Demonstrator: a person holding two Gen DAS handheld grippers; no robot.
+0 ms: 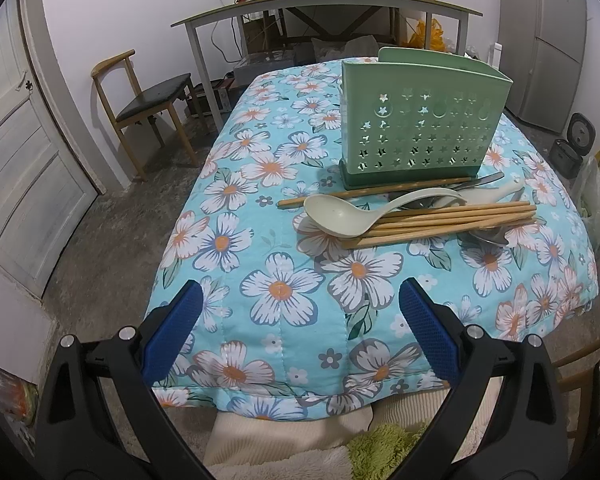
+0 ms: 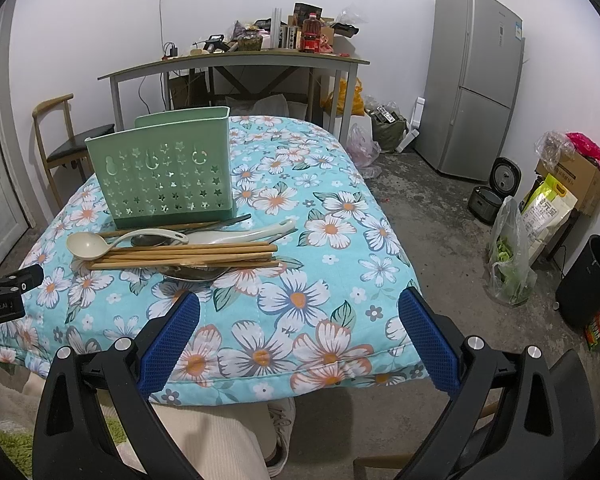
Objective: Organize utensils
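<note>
A table under a blue floral quilt (image 1: 284, 320) fills the middle of both views. On it, upper right in the left wrist view and upper left in the right wrist view, a green perforated utensil holder (image 1: 420, 120) stands upright. Just in front of its base the utensils lie in a loose heap: wooden chopsticks (image 1: 452, 220) stacked lengthwise, a cream ladle (image 1: 340, 216) resting across them with its bowl at the left, a white spoon (image 1: 496, 192) behind, and a metal spoon (image 2: 196, 274) partly beneath the chopsticks. At the bottom of each frame, the left gripper (image 1: 300, 328) and right gripper (image 2: 300, 336) hover over the near edge of the quilt, blue pads spread wide apart, holding nothing.
</note>
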